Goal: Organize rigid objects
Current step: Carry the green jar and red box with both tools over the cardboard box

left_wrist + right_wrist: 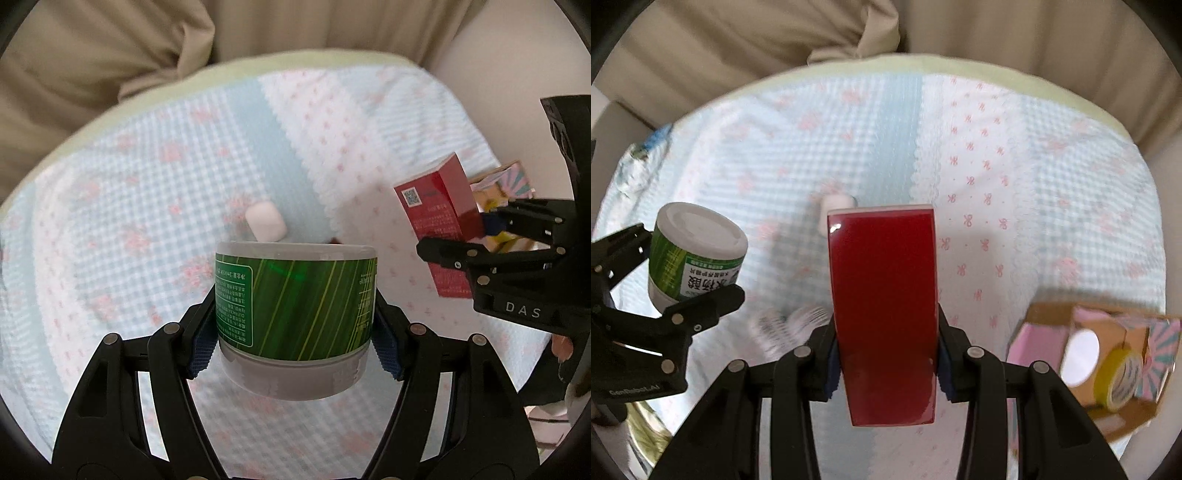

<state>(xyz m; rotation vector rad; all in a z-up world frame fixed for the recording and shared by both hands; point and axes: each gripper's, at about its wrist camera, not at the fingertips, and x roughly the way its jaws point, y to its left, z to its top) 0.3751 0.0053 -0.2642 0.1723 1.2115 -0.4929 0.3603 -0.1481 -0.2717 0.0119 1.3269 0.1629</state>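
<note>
Both items were held clear of the bed [1015, 155], over its blue-and-pink patterned cover, and the step in hand was judged to be carrying them to the cardboard box [1108, 354] seen at the lower right of the right wrist view, where a roll of yellow tape [1119, 380] already lay. For this to be done well, the two loads would need to be kept apart during the carry, each lowered squarely over the box opening, and let go only once it was supported, one after the other rather than together.

The left gripper [295, 325] was closed partway, its blue pads pressed on either side of a green-labelled white jar [295, 295], which was held tilted, its flat end towards the bed. The right gripper [886, 354] was closed narrowly on the two side faces of a glossy red box [884, 295], which stood out lengthwise beyond the jaws.

A small white case [266, 221] was left lying on the bed beyond both items, and would probably have to be collected afterwards.
</note>
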